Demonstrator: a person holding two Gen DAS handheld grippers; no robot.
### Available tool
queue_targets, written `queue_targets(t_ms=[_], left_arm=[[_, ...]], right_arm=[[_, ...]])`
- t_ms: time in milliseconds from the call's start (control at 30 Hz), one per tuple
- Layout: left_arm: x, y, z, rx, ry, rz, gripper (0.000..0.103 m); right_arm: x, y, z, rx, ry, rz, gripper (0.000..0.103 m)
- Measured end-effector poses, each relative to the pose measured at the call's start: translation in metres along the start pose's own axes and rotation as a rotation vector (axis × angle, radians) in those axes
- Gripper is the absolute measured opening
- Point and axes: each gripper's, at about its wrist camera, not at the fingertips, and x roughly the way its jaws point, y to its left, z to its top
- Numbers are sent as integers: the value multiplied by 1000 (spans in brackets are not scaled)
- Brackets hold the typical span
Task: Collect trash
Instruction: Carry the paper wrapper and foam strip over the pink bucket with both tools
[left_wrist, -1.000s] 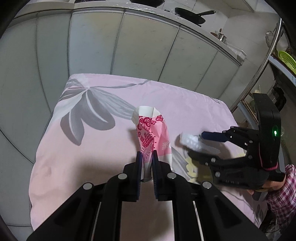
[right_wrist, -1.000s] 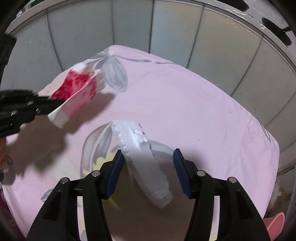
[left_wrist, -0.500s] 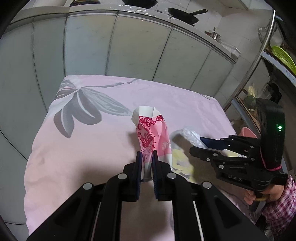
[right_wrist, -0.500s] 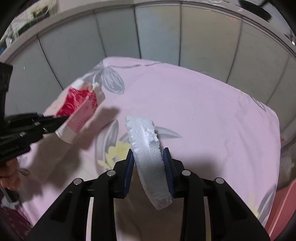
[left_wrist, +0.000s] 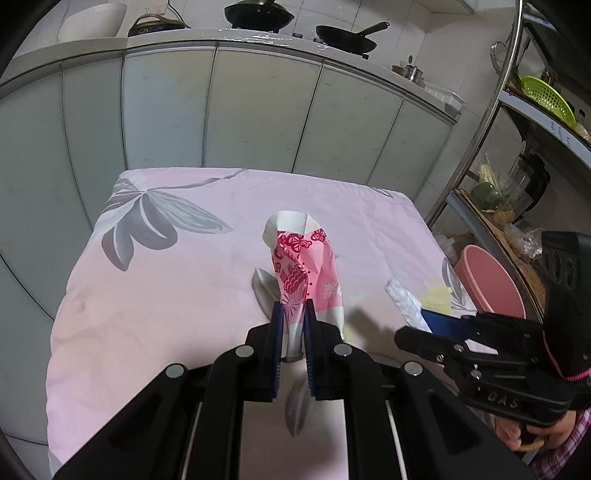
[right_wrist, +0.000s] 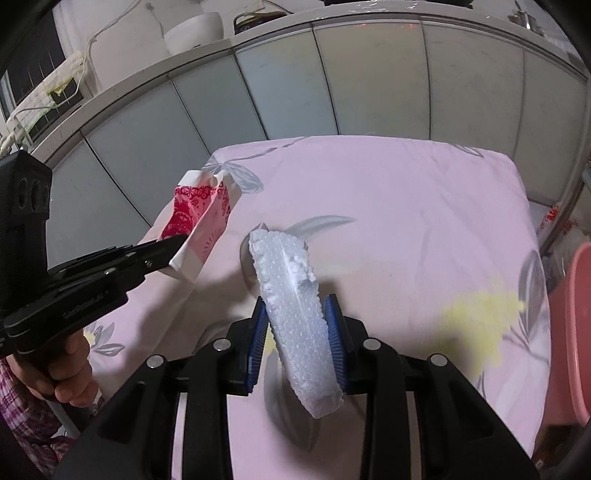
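Note:
My left gripper (left_wrist: 292, 314) is shut on a pink and red paper wrapper (left_wrist: 306, 269) and holds it above the pink flowered cloth (left_wrist: 177, 273). The wrapper also shows in the right wrist view (right_wrist: 201, 225), held by the left gripper (right_wrist: 177, 243). My right gripper (right_wrist: 295, 314) is shut on a curved piece of white foam (right_wrist: 293, 295), lifted off the cloth. In the left wrist view the foam (left_wrist: 404, 301) pokes out of the right gripper (left_wrist: 424, 325) at the right.
A pink plastic basin (left_wrist: 487, 280) stands beside the table's right edge; it also shows in the right wrist view (right_wrist: 576, 328). Grey cabinet doors (left_wrist: 258, 110) run behind the table. A metal rack (left_wrist: 480, 125) with kitchen goods stands at the right.
My right gripper closed on the foam and lifted it off the cloth. Both grippers have risen and pulled back, each with its piece of trash.

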Motion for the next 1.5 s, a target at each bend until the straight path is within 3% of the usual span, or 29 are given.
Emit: queue_targets(t_ms=[633,1500], left_arm=[[-20,-52,-15,61,-33,16,10],[-14,-93,-23,130,-29,14,10]], right_arm=[[-56,-10,-30,45,-105,-32,32],[-78,-27,-42,81,-166,-93,32]])
